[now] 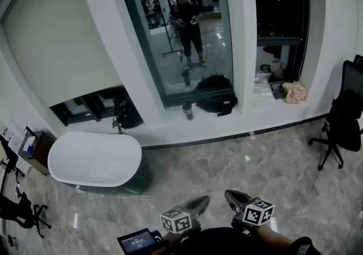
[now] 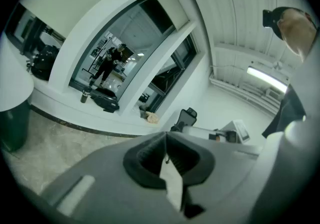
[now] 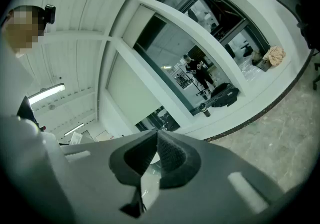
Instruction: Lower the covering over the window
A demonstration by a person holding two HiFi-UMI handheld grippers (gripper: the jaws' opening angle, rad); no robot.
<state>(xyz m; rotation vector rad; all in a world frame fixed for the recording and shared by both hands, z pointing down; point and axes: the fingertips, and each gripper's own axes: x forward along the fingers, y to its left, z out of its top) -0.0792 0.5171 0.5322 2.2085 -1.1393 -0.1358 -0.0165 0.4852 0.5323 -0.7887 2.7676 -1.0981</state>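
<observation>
Left claw and right claw are both pinched tight and empty, held low by the body. They look idle, since the person stands well back from the windows. The blind hangs most of the way down the left window; the middle window is bare.

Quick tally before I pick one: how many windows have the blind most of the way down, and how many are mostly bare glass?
Blind most of the way down: 1
Mostly bare glass: 2, the middle window and the right window
Total: 3 windows
</observation>
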